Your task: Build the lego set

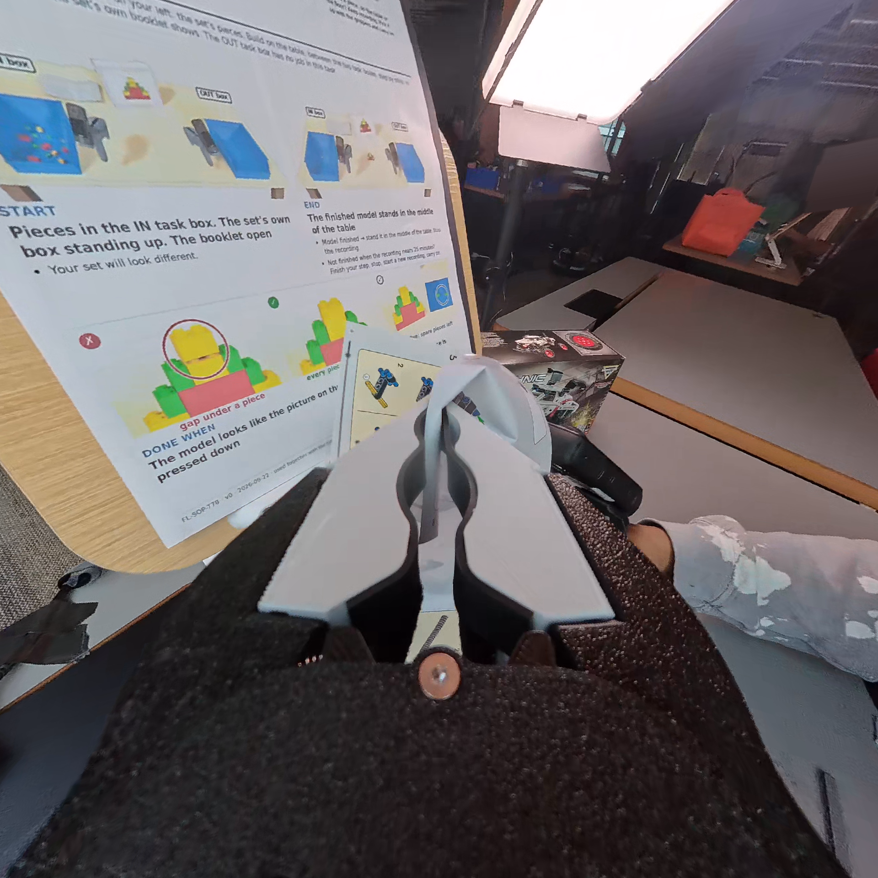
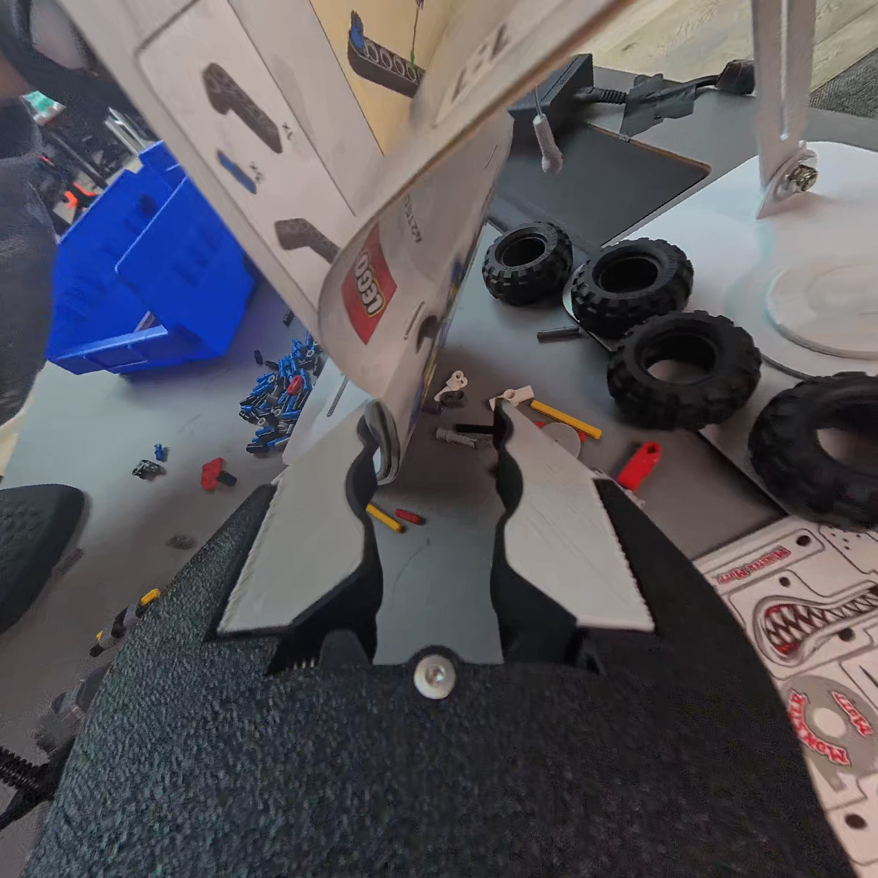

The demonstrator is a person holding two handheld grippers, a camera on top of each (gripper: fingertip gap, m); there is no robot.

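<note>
My left gripper (image 1: 442, 418) is shut on a folded grey page of the instruction booklet (image 1: 480, 394) and holds it up. An open page with step pictures (image 1: 380, 394) shows behind the fingers. In the right wrist view the same booklet (image 2: 380, 285) hangs curled above the table, its lower corner close to my left finger (image 2: 313, 513). My right gripper (image 2: 434, 413) is open and empty, low over loose parts. Several black tyres (image 2: 684, 368) lie to the right. A pile of blue pins (image 2: 280, 394) lies to the left.
A printed instruction sheet (image 1: 214, 237) leans on a wooden board. The set's box (image 1: 556, 375) stands behind the booklet. A blue bin (image 2: 142, 285) stands far left. A sticker sheet (image 2: 807, 641), a white stand base (image 2: 831, 294), a yellow axle (image 2: 565, 418) and red pieces (image 2: 639, 458) lie right. A person's sleeve (image 1: 760, 594) shows. There is about 20 cm between the tips of the two grippers.
</note>
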